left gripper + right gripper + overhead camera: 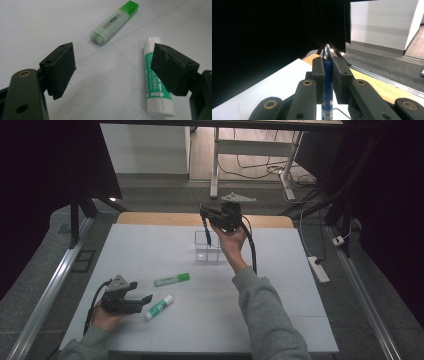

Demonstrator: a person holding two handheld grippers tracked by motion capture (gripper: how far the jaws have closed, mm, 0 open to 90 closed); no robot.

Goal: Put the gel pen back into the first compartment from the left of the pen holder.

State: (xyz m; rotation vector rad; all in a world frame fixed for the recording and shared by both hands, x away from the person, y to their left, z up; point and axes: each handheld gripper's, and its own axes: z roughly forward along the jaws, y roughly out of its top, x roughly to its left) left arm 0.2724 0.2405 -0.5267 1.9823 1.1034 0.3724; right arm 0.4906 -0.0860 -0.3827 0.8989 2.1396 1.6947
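R gripper (204,215) jaws clenched on blue pen (327,75); L gripper (112,72) jaws released.

White tabletop with three things lying or standing on it.

The tabletop (280,310) is covered by a pale white sheet marked with faint grid lines; a strip of bare wood shows along its far edge at 12 o'clock. A small clear container (207,246) stands a little beyond the middle, toward 12 o'clock. A green highlighter (171,279) lies flat near the centre, its cap pointing toward 3 o'clock. Just beside it, toward 7 o'clock, a white and green glue stick (159,306) lies on its side, apart from the highlighter.
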